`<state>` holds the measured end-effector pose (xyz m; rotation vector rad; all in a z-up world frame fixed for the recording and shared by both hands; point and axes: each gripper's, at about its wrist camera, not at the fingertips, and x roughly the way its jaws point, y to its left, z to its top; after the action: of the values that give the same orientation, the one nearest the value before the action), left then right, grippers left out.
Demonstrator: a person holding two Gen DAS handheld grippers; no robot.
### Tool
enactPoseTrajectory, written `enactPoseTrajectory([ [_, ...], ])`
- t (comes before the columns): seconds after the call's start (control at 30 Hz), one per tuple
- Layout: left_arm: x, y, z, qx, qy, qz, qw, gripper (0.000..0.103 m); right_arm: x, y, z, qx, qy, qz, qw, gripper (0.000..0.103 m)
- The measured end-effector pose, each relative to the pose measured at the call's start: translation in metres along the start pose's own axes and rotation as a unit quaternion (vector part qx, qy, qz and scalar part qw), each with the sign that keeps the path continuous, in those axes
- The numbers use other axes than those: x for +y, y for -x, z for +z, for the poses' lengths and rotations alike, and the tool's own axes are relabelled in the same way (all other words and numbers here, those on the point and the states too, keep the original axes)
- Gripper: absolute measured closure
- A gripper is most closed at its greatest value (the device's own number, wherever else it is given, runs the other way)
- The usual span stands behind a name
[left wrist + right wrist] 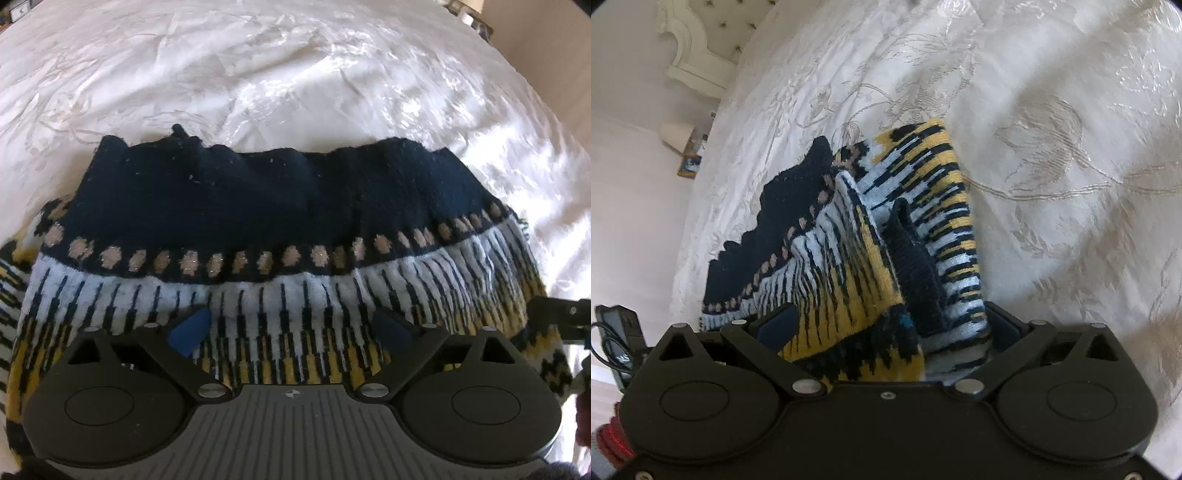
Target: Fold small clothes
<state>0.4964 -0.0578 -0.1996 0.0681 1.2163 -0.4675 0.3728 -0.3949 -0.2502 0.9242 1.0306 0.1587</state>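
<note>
1. Lying across the white embroidered bedspread is a small knitted sweater, its navy band toward twelve o'clock in the left wrist view, then a row of tan dots, then pale blue, black and yellow stripes running toward six o'clock.

2. Hovering low over the striped part is the left gripper; its jaws are standing spread, with the blue pads at roughly eight and four o'clock of the frame's middle and knit showing between them. Whether the pads are touching the cloth cannot be told.

3. Showing at three o'clock in the left wrist view, just beside the sweater's edge, is a dark piece of the other tool.

4. Bunching up between the fingers of the right gripper is a raised fold of the sweater. Its jaws are sitting wide, with thick knit filling the gap; whether they are actually pinching it cannot be told.

5. Trailing toward ten o'clock in the right wrist view is the navy band, lying flat on the bedspread.

6. Standing at ten o'clock beyond the bed are a pale carved headboard and a small lamp.
</note>
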Motion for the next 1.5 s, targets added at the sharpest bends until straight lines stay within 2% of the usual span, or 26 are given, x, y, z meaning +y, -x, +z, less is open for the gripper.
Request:
enactPoseTrajectory([
  [0.07, -0.003, -0.002, 0.002, 0.001, 0.000, 0.001, 1.0000, 0.004, -0.002, 0.001, 0.003, 0.009, 0.004, 0.008, 1.000, 0.000],
  [0.13, -0.003, -0.003, 0.002, 0.000, 0.002, 0.001, 1.0000, 0.002, -0.002, 0.001, 0.005, 0.016, 0.008, 0.012, 1.000, 0.005],
  [0.2, -0.006, -0.005, 0.002, -0.001, 0.002, 0.005, 1.0000, 0.002, 0.001, 0.001, 0.007, 0.022, 0.020, 0.011, 0.999, 0.043],
  [0.27, -0.005, -0.003, 0.001, -0.002, 0.003, 0.004, 1.0000, 0.002, 0.003, 0.000, 0.009, 0.032, 0.031, 0.002, 0.999, 0.062],
  [0.37, -0.004, 0.005, 0.001, -0.007, 0.006, 0.000, 1.0000, 0.003, 0.008, -0.002, 0.012, 0.038, 0.039, 0.009, 0.998, 0.068],
  [0.6, -0.017, 0.038, -0.013, -0.030, -0.003, 0.009, 0.9995, 0.003, 0.038, 0.009, 0.012, 0.034, 0.107, -0.025, 0.993, 0.070],
  [0.8, -0.021, 0.013, -0.023, 0.000, -0.010, 0.030, 0.9995, 0.002, 0.056, 0.020, 0.015, 0.028, 0.117, -0.031, 0.992, 0.070],
  [0.93, -0.022, 0.003, -0.019, 0.010, -0.023, 0.033, 0.9991, 0.001, 0.078, 0.023, 0.016, 0.024, 0.125, -0.035, 0.991, 0.071],
  [1.07, 0.000, 0.034, -0.016, -0.014, 0.028, -0.010, 0.9995, 0.003, 0.111, 0.027, 0.015, 0.015, 0.143, -0.035, 0.989, 0.071],
  [1.13, 0.016, 0.061, -0.018, -0.047, 0.049, -0.015, 0.9976, 0.003, 0.135, 0.030, 0.012, 0.011, 0.160, -0.027, 0.987, 0.071],
  [1.3, 0.069, 0.130, -0.043, -0.110, 0.101, 0.008, 0.9888, 0.003, 0.202, 0.024, -0.002, 0.006, 0.206, 0.006, 0.979, 0.071],
  [1.4, 0.103, 0.150, -0.065, -0.117, 0.146, 0.025, 0.9820, 0.003, 0.238, 0.003, -0.015, 0.015, 0.213, 0.033, 0.976, 0.071],
  [1.5, 0.130, 0.159, -0.088, -0.108, 0.175, 0.043, 0.9776, 0.003, 0.269, -0.032, -0.035, 0.035, 0.227, 0.050, 0.972, 0.071],
])
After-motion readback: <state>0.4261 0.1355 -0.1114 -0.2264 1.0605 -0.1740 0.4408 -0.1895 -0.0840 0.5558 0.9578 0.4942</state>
